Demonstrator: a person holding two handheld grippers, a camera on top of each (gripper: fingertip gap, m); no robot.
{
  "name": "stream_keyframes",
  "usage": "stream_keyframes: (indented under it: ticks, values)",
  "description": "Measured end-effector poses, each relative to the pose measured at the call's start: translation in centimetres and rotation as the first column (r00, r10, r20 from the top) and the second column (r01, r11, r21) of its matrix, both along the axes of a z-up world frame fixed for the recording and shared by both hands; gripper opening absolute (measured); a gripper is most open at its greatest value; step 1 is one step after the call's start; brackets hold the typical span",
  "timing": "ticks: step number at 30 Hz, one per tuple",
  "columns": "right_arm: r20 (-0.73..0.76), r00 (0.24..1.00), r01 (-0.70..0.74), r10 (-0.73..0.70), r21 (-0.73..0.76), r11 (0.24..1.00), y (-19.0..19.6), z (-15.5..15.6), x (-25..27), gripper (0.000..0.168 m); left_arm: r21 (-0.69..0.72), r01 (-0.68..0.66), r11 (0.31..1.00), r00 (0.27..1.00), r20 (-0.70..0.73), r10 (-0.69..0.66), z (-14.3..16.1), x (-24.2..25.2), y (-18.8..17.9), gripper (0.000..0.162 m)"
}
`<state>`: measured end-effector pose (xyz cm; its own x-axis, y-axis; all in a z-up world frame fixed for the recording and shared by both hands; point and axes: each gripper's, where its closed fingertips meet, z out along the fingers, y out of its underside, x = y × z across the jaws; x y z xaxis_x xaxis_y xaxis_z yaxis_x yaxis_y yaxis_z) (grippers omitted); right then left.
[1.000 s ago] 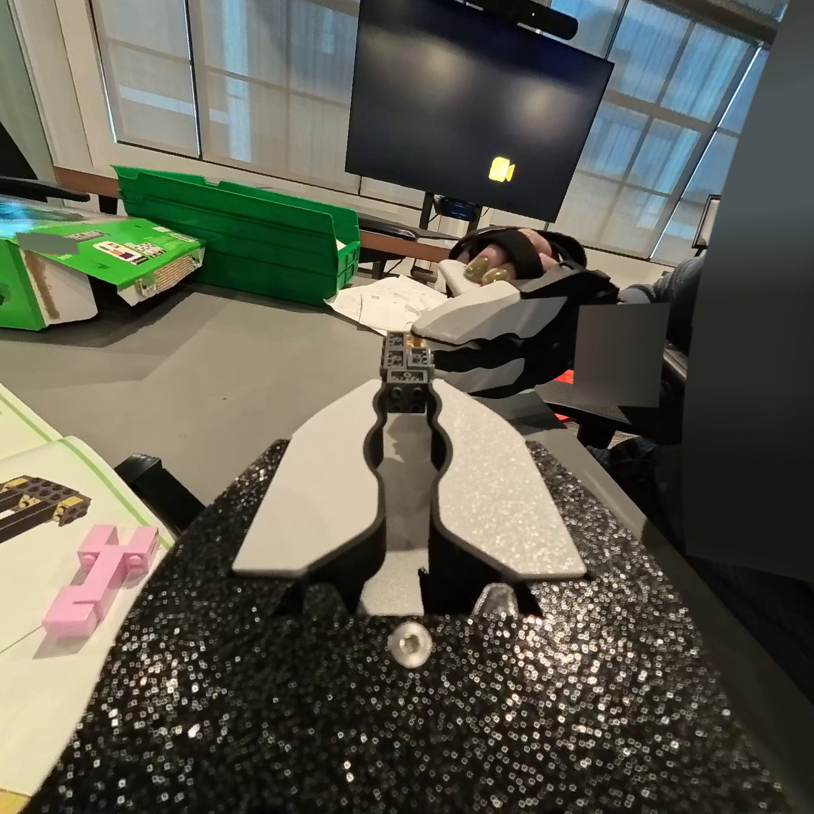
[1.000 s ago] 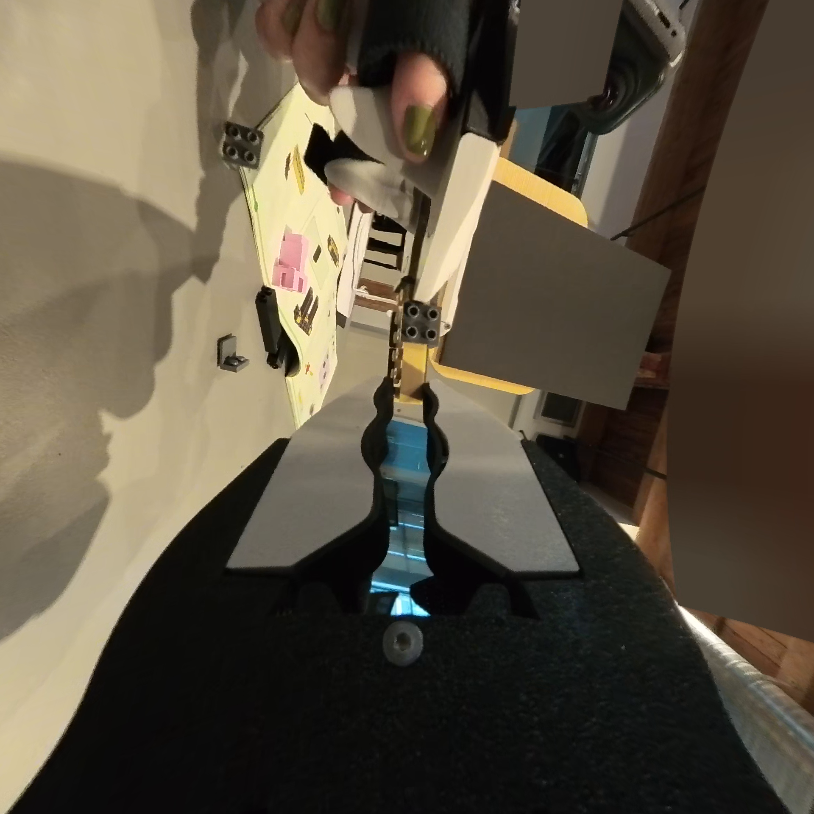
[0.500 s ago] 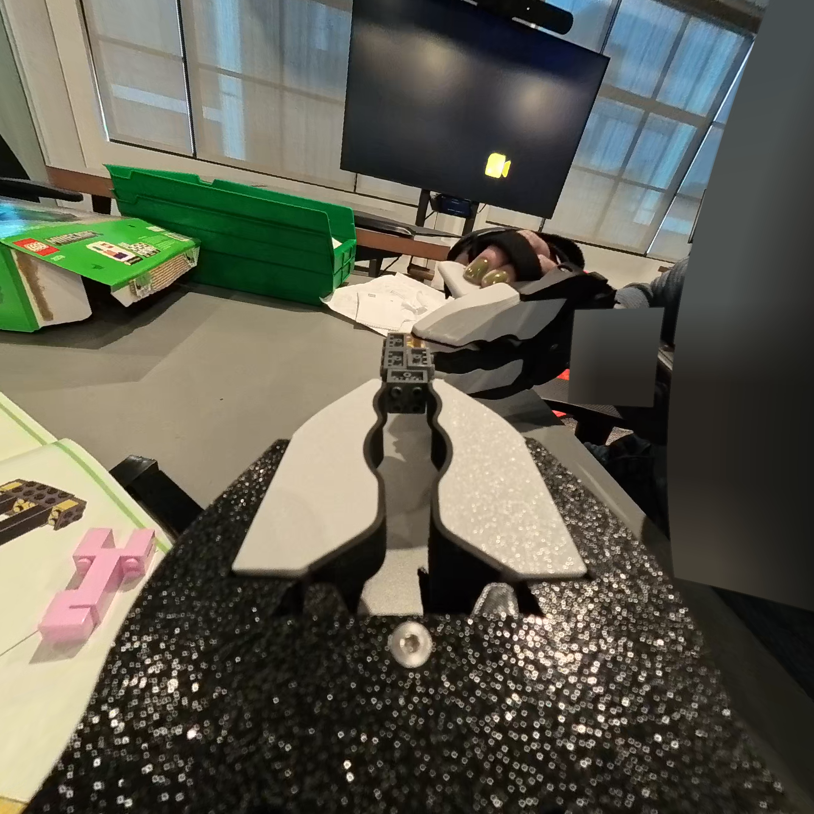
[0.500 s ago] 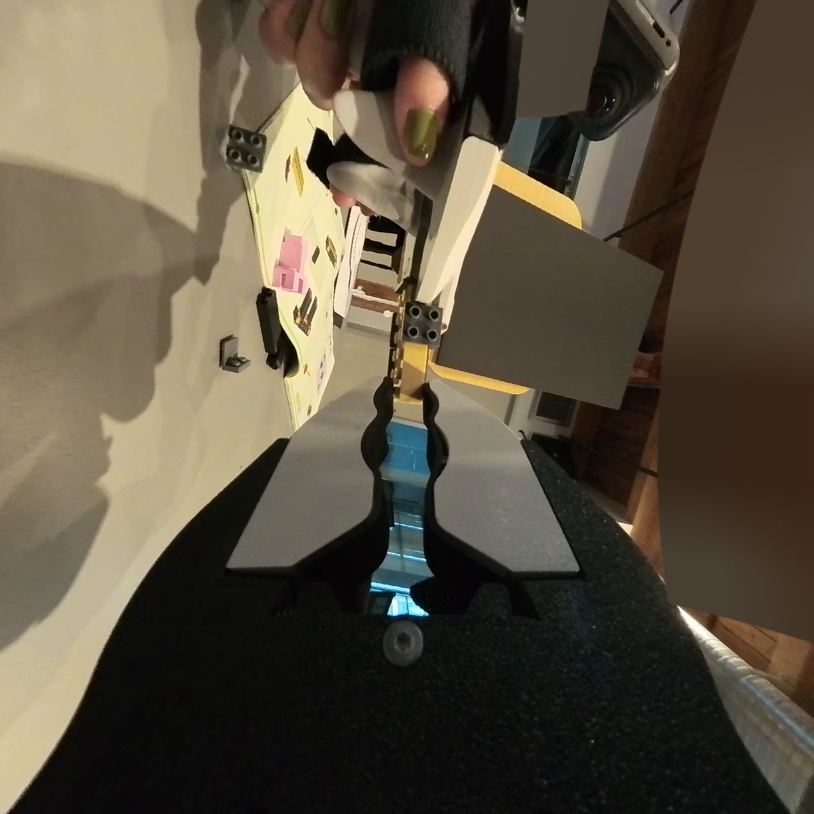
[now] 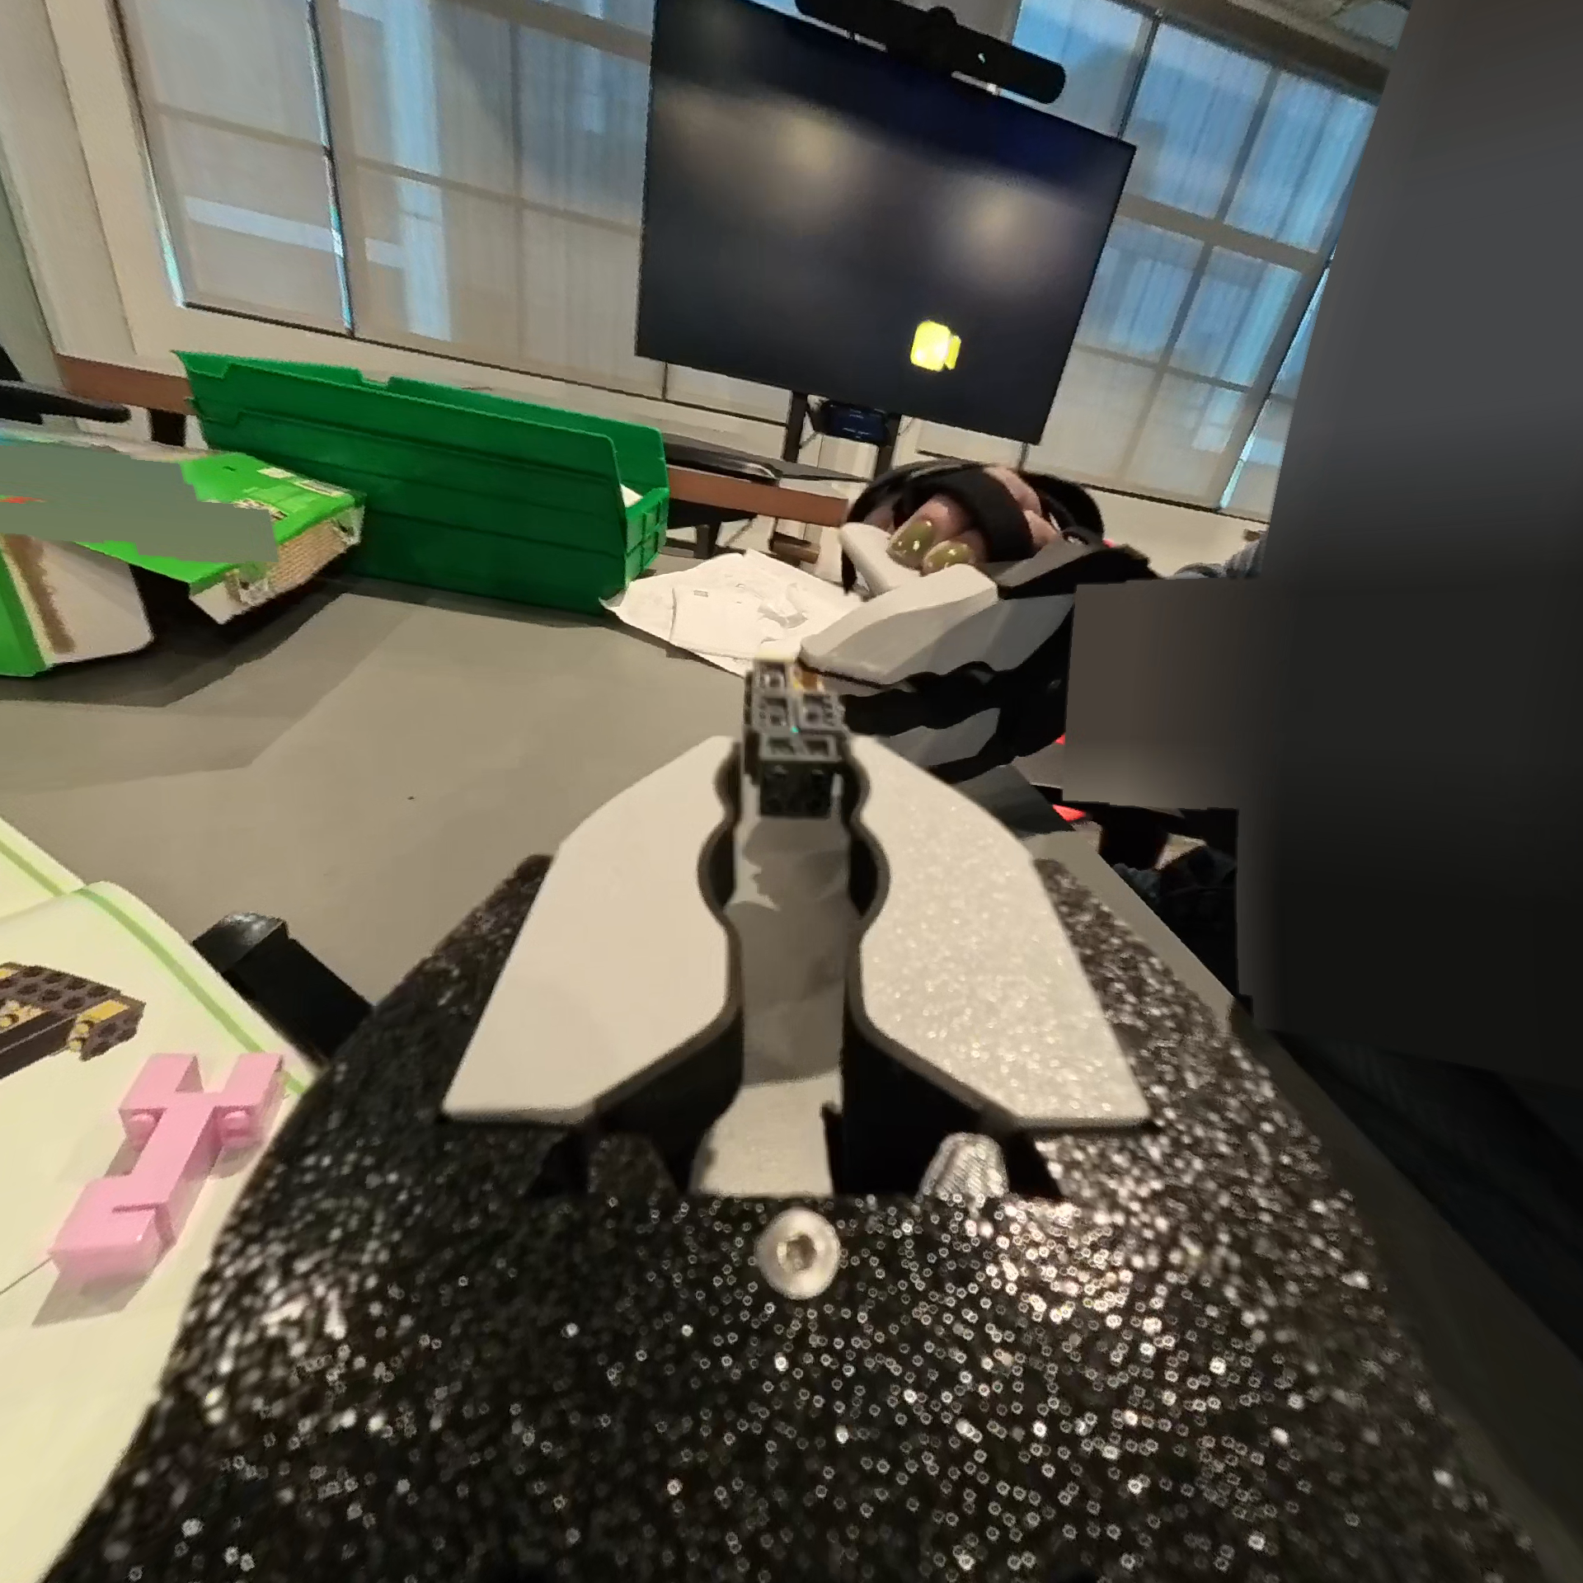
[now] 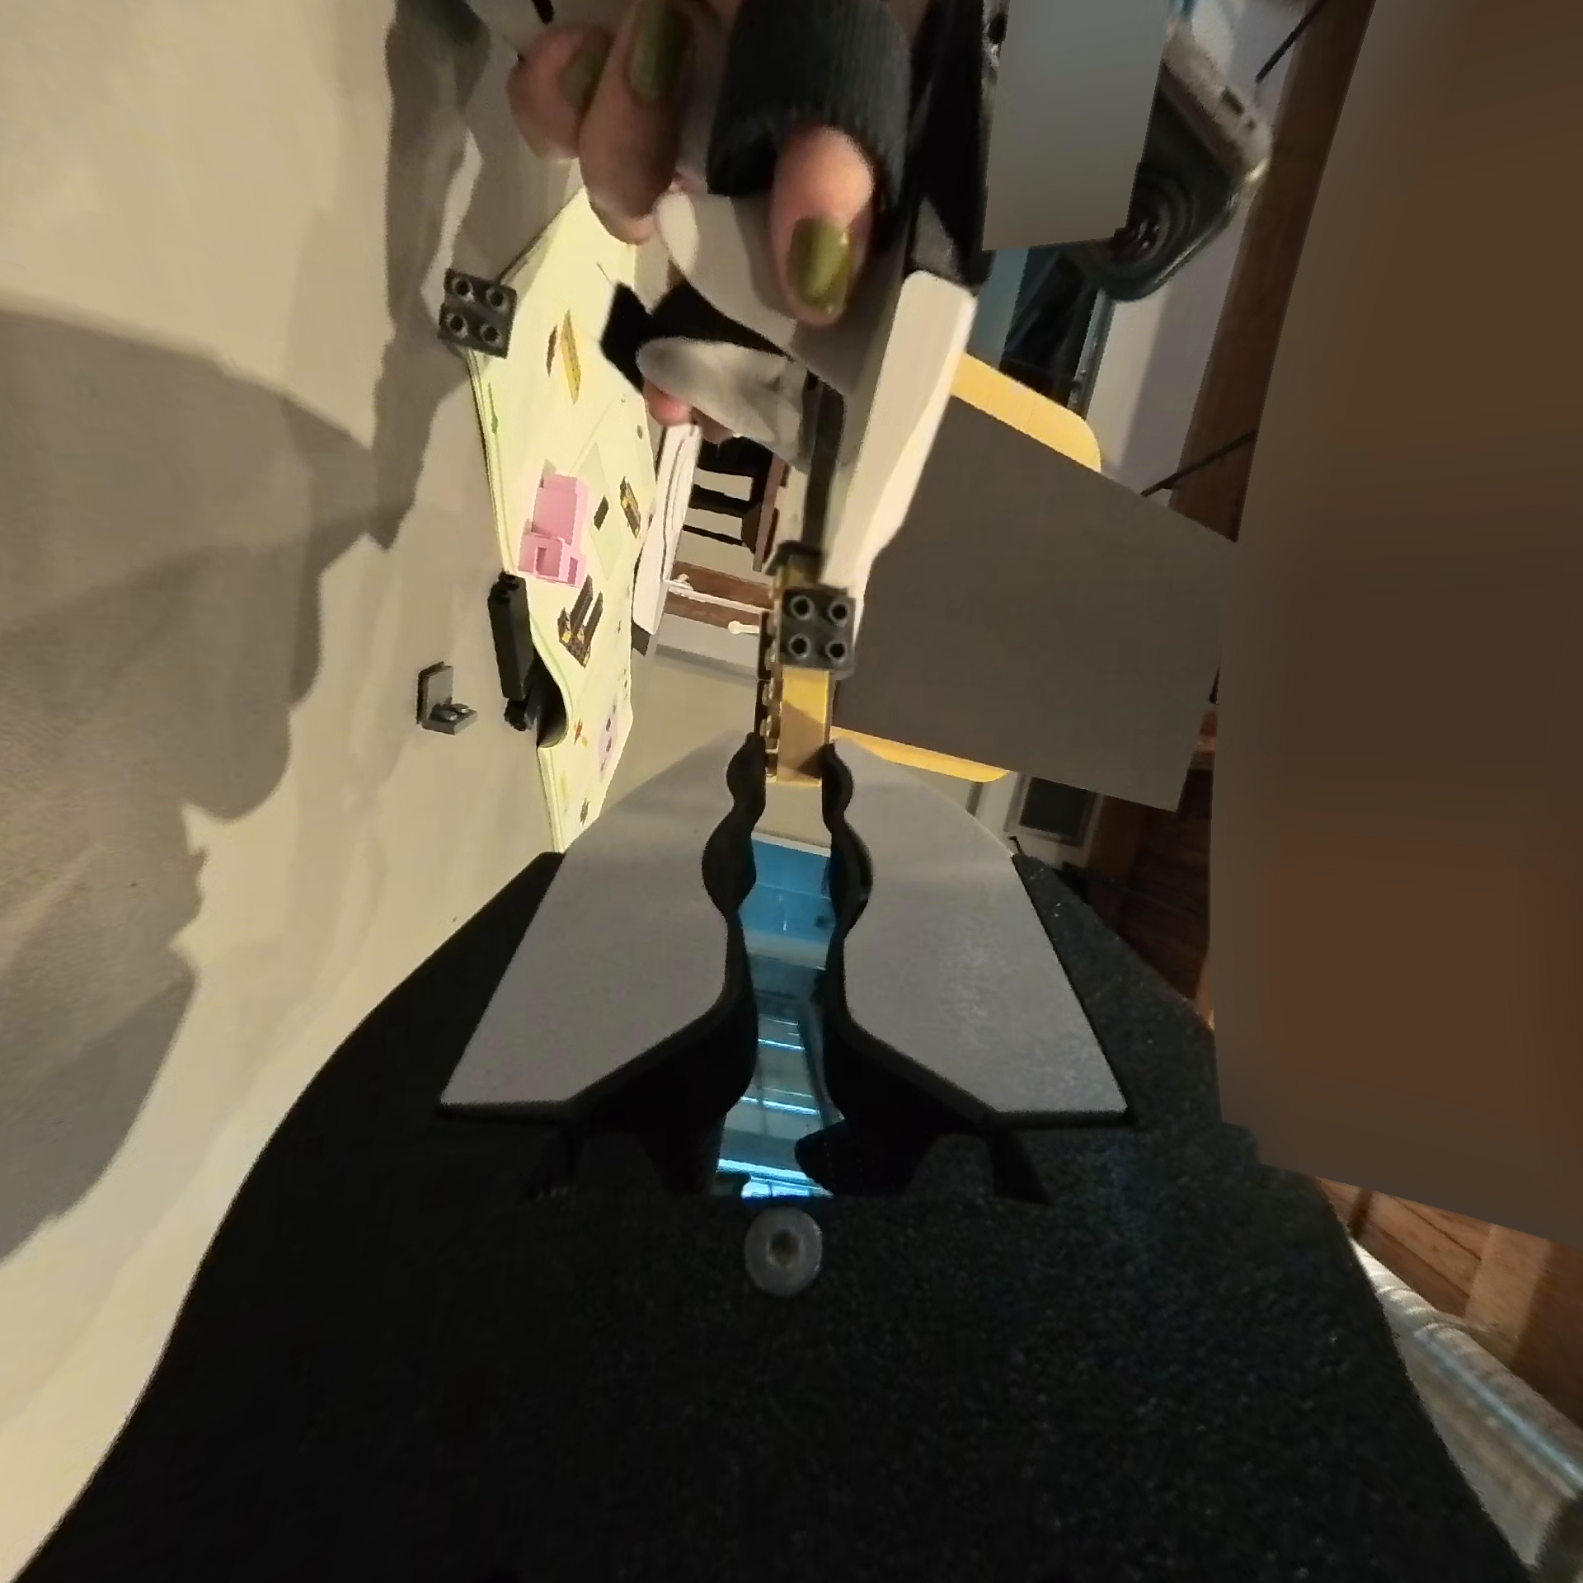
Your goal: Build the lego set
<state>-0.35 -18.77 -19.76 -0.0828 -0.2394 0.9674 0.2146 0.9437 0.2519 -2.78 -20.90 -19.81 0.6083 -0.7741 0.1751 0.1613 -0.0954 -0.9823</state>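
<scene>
On the table's left edge lies an open instruction booklet (image 5: 103,959) with a pink brick piece (image 5: 171,1165) resting on its page. Past it, toward the far left corner, sit a green cardboard box (image 5: 214,522) and a green plastic bin (image 5: 445,488). A black block (image 5: 274,968) lies just beside the booklet's right edge, and loose white paper sheets (image 5: 728,600) lie near the far edge.

The left gripper (image 5: 797,775) is held over the grey table (image 5: 385,728), its jaws narrow and clamped on a dark grey lego assembly (image 5: 792,737) at their tips. The assembly runs forward to the right gripper (image 6: 792,762), which meets it from the opposite side; that gripper's jaws are likewise narrow, pinching the tan end of the same piece. The right wrist view, rolled sideways, shows a dark grey four-stud brick (image 6: 814,638) at the assembly's end against the left gripper's fingers.

On the table in that view, a second grey four-stud brick (image 6: 475,313) sits at the booklet's corner, and a small grey bracket piece (image 6: 441,698) lies just beside the black block. A gloved hand (image 6: 728,146) grips the left tool, and a dark screen (image 5: 874,257) stands beyond the table's far edge.
</scene>
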Motion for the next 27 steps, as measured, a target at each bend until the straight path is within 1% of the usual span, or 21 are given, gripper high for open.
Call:
stream_keyframes:
  ticks: [4, 7, 9, 13, 27]
  values:
    - [0.002, 1.0, -0.009, 0.009, 0.004, 1.0, -0.2, -0.2, 0.0, 0.012, 0.004, -0.006, 1.0, 1.0, 0.017, 0.006, 0.2, -0.1, 0.0, 0.042]
    - [0.011, 1.0, -0.016, 0.016, 0.005, 1.0, -0.4, -0.3, 0.0, 0.012, 0.011, 0.043, 0.999, 0.999, 0.009, -0.043, 0.2, 0.5, -0.5, 0.05]
    - [0.026, 0.999, -0.024, 0.024, 0.008, 1.0, -0.5, -0.6, 0.0, 0.012, 0.018, 0.068, 0.997, 0.998, -0.011, -0.068, 0.1, 1.1, -0.7, 0.051]
    - [0.039, 0.999, -0.036, 0.036, 0.013, 0.999, -0.7, -0.8, 0.0, 0.012, 0.015, 0.077, 0.997, 0.996, -0.053, -0.077, -0.3, 1.6, -0.8, 0.053]
    - [0.053, 0.998, -0.037, 0.037, 0.007, 0.999, -0.9, -1.1, -0.1, 0.012, -0.013, 0.104, 0.995, 0.994, -0.037, -0.104, -0.4, 1.8, -0.9, 0.049]
